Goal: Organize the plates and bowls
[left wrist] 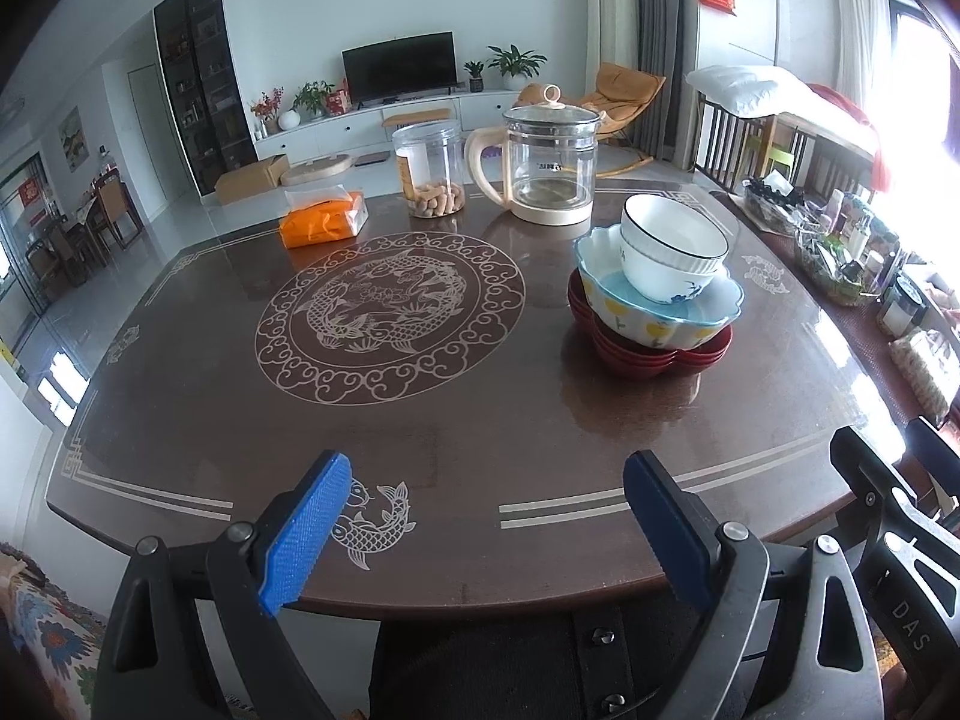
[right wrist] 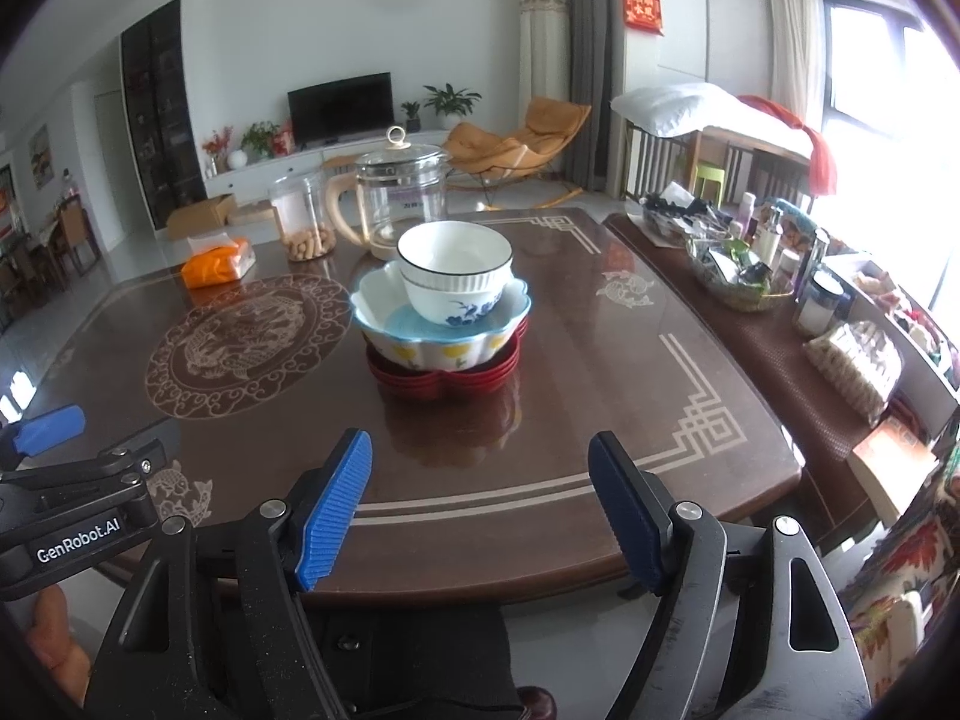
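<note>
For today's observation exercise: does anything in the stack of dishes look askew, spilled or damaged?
The white bowl on top leans against one side of the scalloped bowl, off-centre. The red plates beneath sit level. No spills or breakage visible.

Glossy dark wood worktop [right wrist: 540, 432]; glazed ceramic bowls [right wrist: 456, 276]; clear glass kettle [right wrist: 402, 198]; ribbed blue rubbery fingers [right wrist: 336, 510].
</note>
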`<move>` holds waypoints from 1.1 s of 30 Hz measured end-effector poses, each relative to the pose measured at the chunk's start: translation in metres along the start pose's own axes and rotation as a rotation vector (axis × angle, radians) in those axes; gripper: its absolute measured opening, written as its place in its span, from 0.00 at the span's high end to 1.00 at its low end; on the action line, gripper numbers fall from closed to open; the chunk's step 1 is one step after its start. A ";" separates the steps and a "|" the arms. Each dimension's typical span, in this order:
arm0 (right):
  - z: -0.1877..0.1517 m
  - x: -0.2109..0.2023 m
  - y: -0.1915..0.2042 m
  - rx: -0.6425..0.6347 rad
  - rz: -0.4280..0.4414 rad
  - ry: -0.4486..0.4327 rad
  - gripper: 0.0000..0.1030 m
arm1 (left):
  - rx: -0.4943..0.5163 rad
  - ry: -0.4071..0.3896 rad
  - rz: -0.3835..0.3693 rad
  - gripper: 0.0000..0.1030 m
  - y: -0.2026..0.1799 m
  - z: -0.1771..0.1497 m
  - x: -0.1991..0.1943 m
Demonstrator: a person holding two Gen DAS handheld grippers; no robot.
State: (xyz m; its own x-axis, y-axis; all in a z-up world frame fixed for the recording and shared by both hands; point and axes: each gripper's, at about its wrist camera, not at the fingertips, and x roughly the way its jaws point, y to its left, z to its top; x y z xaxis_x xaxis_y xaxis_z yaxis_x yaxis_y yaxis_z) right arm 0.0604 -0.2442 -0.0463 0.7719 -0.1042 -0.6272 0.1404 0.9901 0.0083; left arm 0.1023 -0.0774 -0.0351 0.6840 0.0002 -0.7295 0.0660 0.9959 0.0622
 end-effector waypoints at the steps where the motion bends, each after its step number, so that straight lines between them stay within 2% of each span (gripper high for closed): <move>1: 0.000 0.001 0.000 0.002 0.001 0.004 0.24 | 0.000 0.002 0.000 0.11 0.000 0.000 0.000; 33: 0.000 -0.003 0.003 -0.016 -0.040 -0.025 0.24 | 0.008 0.010 -0.017 0.11 -0.004 -0.004 -0.001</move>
State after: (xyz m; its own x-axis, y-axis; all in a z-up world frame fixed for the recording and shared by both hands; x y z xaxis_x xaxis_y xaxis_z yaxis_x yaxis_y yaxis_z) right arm 0.0585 -0.2409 -0.0449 0.7809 -0.1458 -0.6074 0.1615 0.9864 -0.0292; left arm 0.0984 -0.0807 -0.0368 0.6758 -0.0155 -0.7370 0.0834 0.9950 0.0555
